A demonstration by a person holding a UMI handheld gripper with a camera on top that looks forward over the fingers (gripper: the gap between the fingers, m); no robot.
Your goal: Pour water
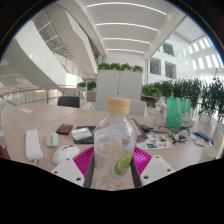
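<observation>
A clear plastic bottle (113, 150) with a pale yellow cap and a green label patch stands upright between my gripper's (112, 160) magenta pads (84, 159). Both fingers press on its sides, and its lower part fills the space between them. The bottle looks lifted above the round pale table (40, 122). A green cup (174, 112) stands beyond the bottle, to the right on the table. Whether there is water in the bottle I cannot tell.
On the table lie a white remote-like object (33, 146), a dark phone (65, 129), a white round object (51, 140), a notebook (83, 134) and small items near the cup. Potted plants (190, 95) line the right. A bright atrium lies beyond.
</observation>
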